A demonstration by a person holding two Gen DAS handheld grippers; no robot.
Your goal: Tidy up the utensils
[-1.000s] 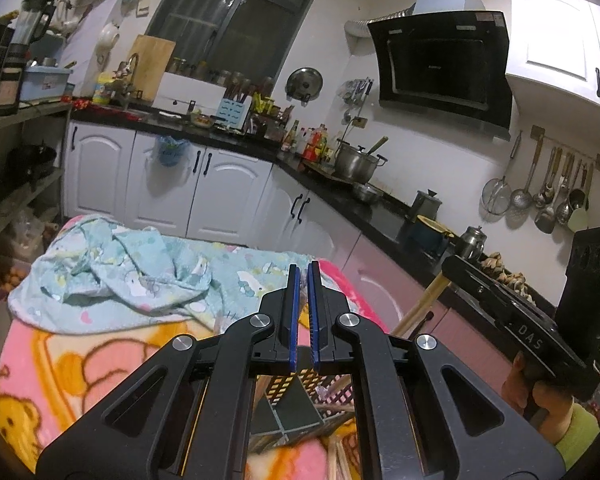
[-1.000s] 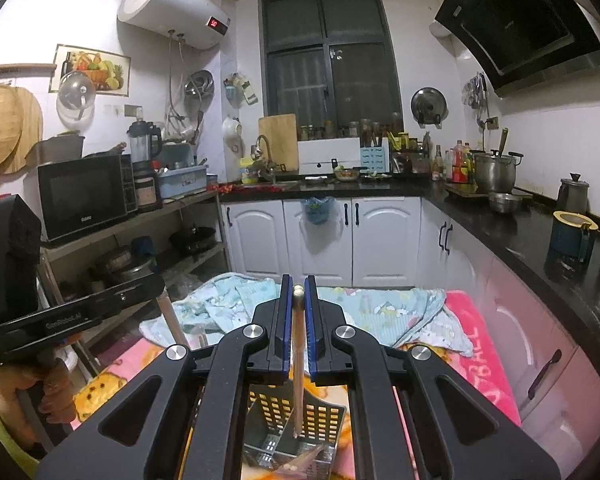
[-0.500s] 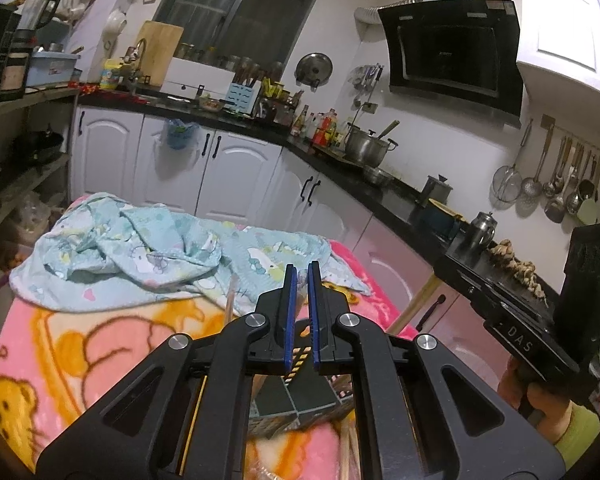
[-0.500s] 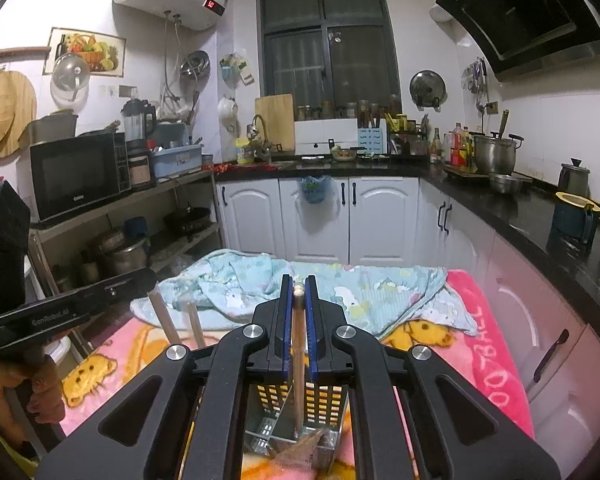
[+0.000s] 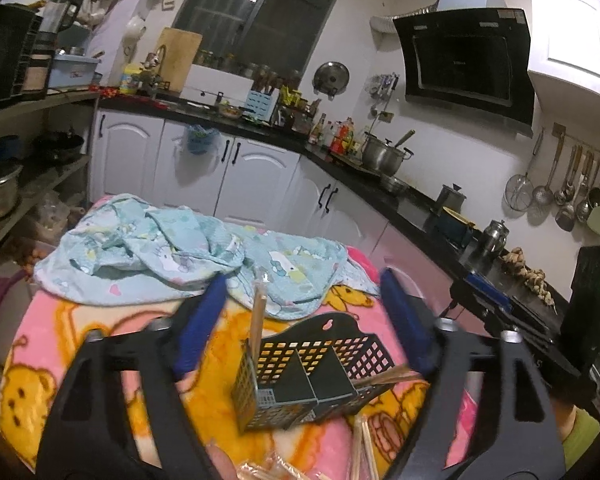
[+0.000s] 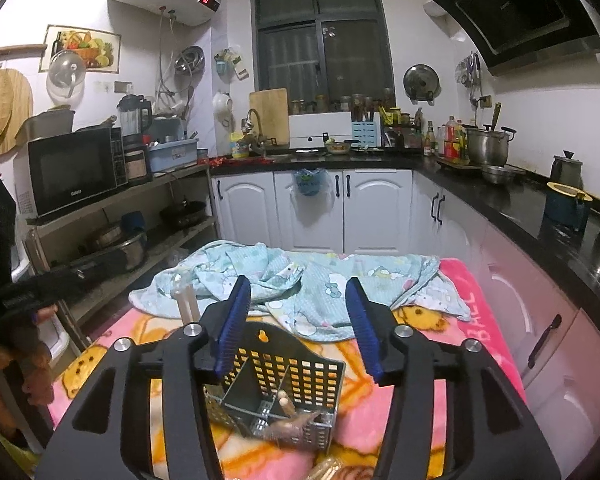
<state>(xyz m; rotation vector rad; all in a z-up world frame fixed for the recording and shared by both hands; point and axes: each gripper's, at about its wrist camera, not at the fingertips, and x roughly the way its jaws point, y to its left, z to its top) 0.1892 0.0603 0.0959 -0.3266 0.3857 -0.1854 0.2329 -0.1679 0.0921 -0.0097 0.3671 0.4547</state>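
A black perforated utensil basket (image 5: 332,352) (image 6: 296,364) with a divider stands on the pink cartoon blanket (image 5: 100,344). My left gripper (image 5: 303,278) hangs just above it, its jaws opening wide. A wooden chopstick (image 5: 258,320) stands free in the left compartment, touching neither pad. More chopsticks (image 5: 384,376) lean in the right compartment. My right gripper (image 6: 297,282) is over the same basket with its jaws opening and nothing between the pads. A chopstick (image 6: 286,404) lies inside the basket below it. Each gripper shows at the edge of the other's view (image 5: 496,304) (image 6: 40,284).
A crumpled light blue cloth (image 5: 172,256) (image 6: 312,280) lies on the blanket behind the basket. Loose chopsticks (image 5: 364,448) and a wrapped packet (image 6: 328,468) sit at the near edge. White cabinets and a black counter (image 6: 520,196) run behind and to the right. A hand (image 6: 32,364) holds the left gripper.
Both grippers were shut, the right on an upright chopstick; both now stand apart and the chopsticks rest in the basket. Both hands have sunk slightly toward the basket.
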